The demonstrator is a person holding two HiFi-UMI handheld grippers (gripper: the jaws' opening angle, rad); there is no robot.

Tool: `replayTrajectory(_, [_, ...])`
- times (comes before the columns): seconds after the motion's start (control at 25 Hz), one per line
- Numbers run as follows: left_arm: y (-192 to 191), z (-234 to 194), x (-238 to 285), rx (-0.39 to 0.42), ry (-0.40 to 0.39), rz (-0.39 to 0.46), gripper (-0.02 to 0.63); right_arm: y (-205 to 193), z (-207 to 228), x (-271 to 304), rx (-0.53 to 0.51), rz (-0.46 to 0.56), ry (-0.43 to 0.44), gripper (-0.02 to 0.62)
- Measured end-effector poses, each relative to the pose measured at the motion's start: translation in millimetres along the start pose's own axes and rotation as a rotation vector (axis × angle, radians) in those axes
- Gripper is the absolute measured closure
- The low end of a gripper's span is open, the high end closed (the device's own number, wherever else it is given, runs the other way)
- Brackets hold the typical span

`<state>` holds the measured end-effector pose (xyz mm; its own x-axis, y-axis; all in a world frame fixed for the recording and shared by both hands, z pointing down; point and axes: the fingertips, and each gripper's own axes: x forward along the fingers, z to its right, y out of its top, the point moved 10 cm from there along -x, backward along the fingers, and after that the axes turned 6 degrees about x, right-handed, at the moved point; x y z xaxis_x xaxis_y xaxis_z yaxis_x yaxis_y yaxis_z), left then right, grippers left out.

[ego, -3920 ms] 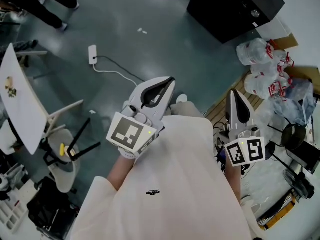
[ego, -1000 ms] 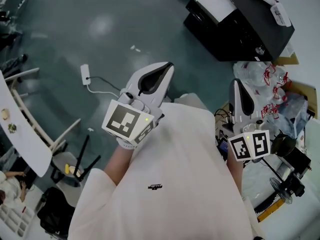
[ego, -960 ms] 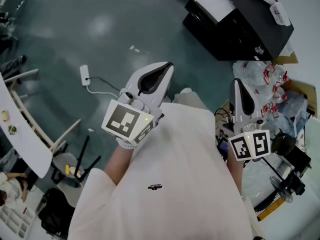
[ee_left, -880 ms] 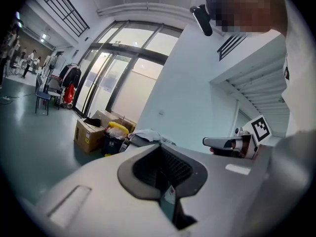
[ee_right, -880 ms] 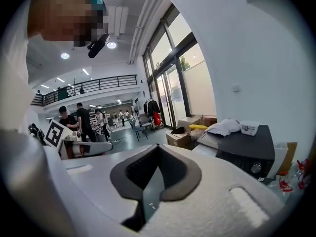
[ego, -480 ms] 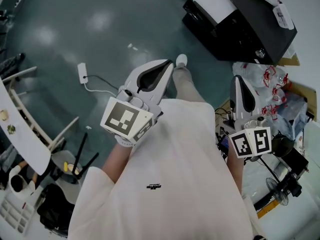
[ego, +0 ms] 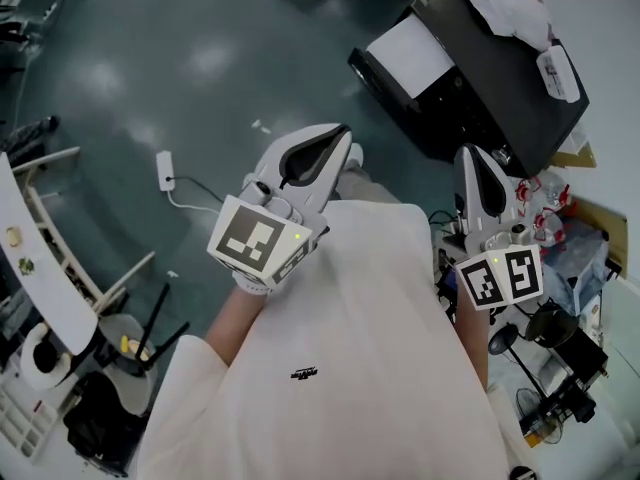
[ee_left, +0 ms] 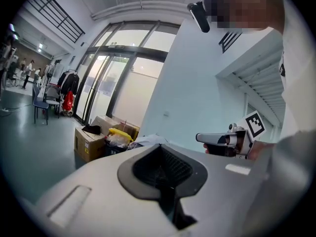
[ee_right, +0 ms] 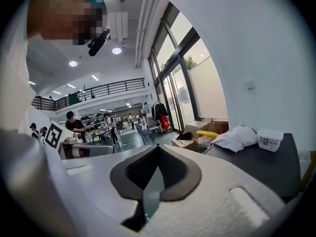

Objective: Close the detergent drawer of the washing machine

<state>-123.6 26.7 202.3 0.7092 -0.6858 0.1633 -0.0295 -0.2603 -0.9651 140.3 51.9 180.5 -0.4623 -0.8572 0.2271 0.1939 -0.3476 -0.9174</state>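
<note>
Nowhere in the three views is the detergent drawer showing, so I cannot tell where it is. The left gripper (ego: 342, 133) is pointing forward over the grey-green floor (ego: 150, 68), its jaws pressed together and gripping nothing. The right gripper (ego: 470, 154) is pointing the same way, well apart from it, also clenched and empty. Just ahead of the right gripper a black cabinet (ego: 500, 88) is standing, its near edge close to the tip. Plastic bags (ego: 548, 200) are crowding the right side. To the left the floor is lying open, with a power strip (ego: 164, 170) on it and a white table (ego: 40, 278) at the border.
</note>
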Motion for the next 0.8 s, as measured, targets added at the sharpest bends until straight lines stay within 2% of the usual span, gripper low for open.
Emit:
replayTrajectory(0.28, [5.1,-9.1,64.2,0.011,0.082,-0.002,0.588,28.7,68.0,38.6,-0.007,-0.019,0.06,0.595])
replayTrajectory(0.48, [1.0,-17.9,98.7,0.028,0.144,-0.017,0.588,36.5,111.8,61.4,0.036,-0.057,0.079,0.595])
replayTrajectory(0.72, [-2.2,-27.5,114.4,0.025,0.176,-0.064,0.588,44.6,127.9,84.4,0.087,-0.101,0.096,0.595])
replayTrajectory(0.8, [-6.8,-33.4,117.2,0.029,0.18,-0.079,0.588,43.1,128.7,90.1,0.065,-0.116,0.103,0.595])
